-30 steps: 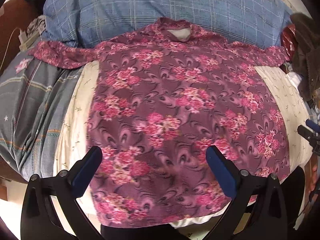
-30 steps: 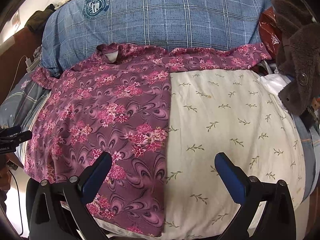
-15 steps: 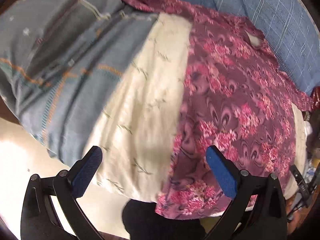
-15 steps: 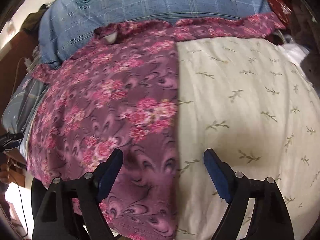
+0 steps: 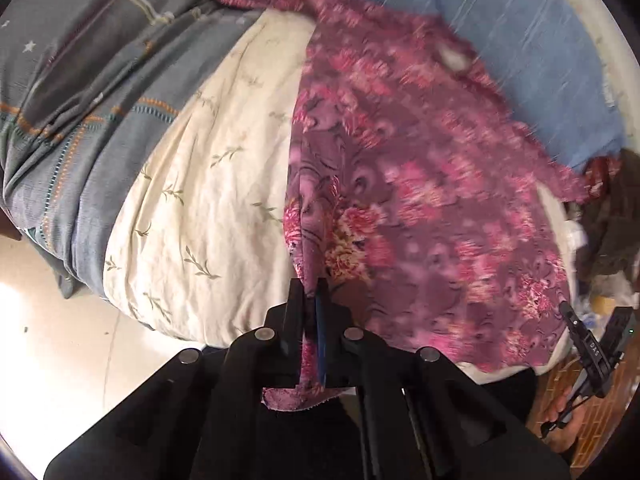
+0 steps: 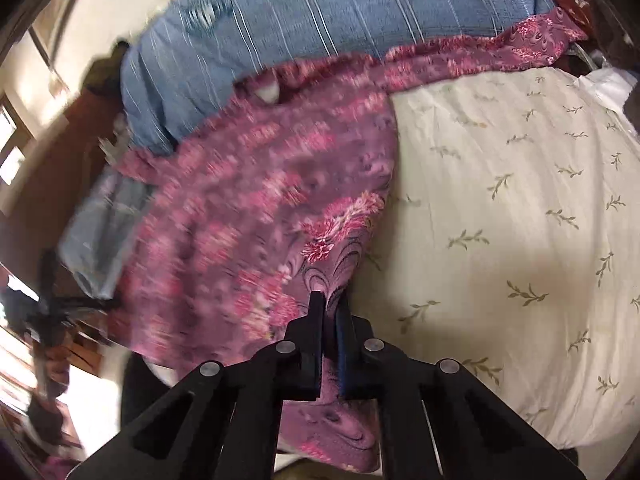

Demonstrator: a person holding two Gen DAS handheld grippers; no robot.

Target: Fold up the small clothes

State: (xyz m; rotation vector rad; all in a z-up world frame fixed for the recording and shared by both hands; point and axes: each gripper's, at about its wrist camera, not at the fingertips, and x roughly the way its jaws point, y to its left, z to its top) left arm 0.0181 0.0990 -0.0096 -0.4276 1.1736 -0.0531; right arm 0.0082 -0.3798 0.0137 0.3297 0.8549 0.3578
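Note:
A purple shirt with pink flowers lies spread on a cream leaf-print cover, its collar toward the blue checked pillow. My left gripper is shut on the shirt's left bottom hem corner; cloth hangs down between the fingers. In the right wrist view the same shirt shows, and my right gripper is shut on its right bottom hem corner, next to the bare cream cover. The right gripper also shows in the left wrist view, at the far right.
A blue checked pillow lies behind the shirt. A grey-blue striped quilt is bunched at the left. A dark plush toy sits at the right. Pale floor lies below the bed's front edge.
Both grippers were open above the shirt's hem; both have now closed on the hem corners, left and right. The views are motion-blurred.

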